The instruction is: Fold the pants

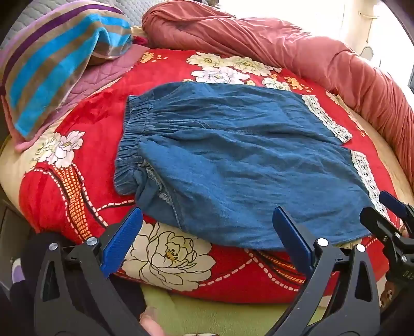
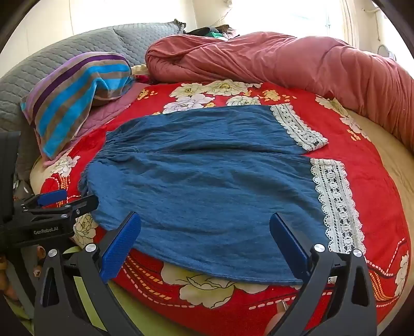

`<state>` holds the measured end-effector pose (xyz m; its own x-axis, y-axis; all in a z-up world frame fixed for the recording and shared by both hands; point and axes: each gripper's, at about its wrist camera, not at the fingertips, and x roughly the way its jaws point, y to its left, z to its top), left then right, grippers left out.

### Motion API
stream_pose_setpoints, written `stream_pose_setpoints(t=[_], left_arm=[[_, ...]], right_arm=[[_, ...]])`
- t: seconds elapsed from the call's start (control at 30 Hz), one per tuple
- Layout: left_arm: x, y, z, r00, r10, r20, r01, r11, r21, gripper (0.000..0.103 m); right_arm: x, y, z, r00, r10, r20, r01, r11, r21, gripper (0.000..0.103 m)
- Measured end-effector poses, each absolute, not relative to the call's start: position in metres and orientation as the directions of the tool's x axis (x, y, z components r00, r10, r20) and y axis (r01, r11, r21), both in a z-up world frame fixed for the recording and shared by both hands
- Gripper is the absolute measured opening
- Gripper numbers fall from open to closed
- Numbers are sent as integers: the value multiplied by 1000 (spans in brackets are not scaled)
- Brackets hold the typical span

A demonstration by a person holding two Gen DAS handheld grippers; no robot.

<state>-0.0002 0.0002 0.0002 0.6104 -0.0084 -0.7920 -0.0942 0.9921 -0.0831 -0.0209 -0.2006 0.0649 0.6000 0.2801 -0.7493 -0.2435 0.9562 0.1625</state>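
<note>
Blue-padded fingers of the left gripper (image 1: 207,232) stand spread wide at the near edge of the bed, empty, with the hem side of the blue denim-look pants with white lace cuffs (image 1: 233,160) lying just beyond them. Likewise the right gripper (image 2: 205,239) hangs with its fingers apart and nothing between them, poised over the near edge of the same garment.

These pants lie flat and spread out across the middle of a red plush blanket printed with large cream flowers (image 2: 207,292), elastic waistband to the left, both legs running to the right and ending in the lace cuffs (image 2: 333,204). From the left wrist view, the near waistband corner is turned up, showing an inner seam.

Beneath the blanket a cream mattress surface (image 2: 393,165) shows along the right side, and a light green sheet (image 1: 220,315) appears at the near edge. A rolled dusty-pink quilt (image 2: 284,62) curves along the far and right sides of the bed. At the far left sits a pillow wrapped in a towel striped in turquoise, brown and purple (image 2: 75,98), resting on a mauve quilted pad (image 1: 101,77), with a grey quilted headboard (image 2: 64,54) behind. Bright daylight washes out the pale wall and window (image 2: 297,18) beyond.
</note>
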Motion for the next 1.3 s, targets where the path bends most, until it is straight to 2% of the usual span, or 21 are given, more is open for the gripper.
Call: stream_pose_setpoints(t=[1.3], left_arm=[[-3,2,0,607,-2,-795,-99,992,-78,94]], right_arm=[[-23,-194,61,587,268,-764,-249,958,145,99]])
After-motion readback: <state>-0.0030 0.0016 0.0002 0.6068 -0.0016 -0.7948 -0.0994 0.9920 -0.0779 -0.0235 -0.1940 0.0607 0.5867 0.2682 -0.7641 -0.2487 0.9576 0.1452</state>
